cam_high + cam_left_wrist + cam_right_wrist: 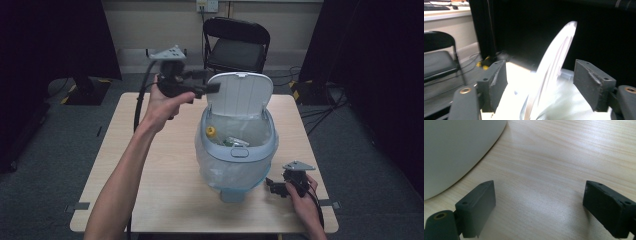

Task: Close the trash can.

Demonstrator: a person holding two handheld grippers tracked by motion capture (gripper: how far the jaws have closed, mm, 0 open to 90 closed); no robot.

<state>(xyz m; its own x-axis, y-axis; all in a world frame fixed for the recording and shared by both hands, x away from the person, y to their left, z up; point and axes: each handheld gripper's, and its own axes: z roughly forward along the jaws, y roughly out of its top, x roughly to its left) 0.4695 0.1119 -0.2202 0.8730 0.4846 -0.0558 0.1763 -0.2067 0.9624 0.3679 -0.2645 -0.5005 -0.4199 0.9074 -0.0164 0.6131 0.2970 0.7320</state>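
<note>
Beside the raised lid point(241, 94) of the bin point(235, 167), my left hand-held gripper point(212, 89) straddles its edge unclenched; closing remains. Right hand-held gripper point(271, 184) rests released on the worktop point(150, 190).

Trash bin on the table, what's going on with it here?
A person's left gripper is at the bin's raised lid, jaws open on either side of the lid's edge without pressing it. The bin, lined with a clear bag, holds some rubbish. The right gripper rests open on the table beside the bin.
</note>
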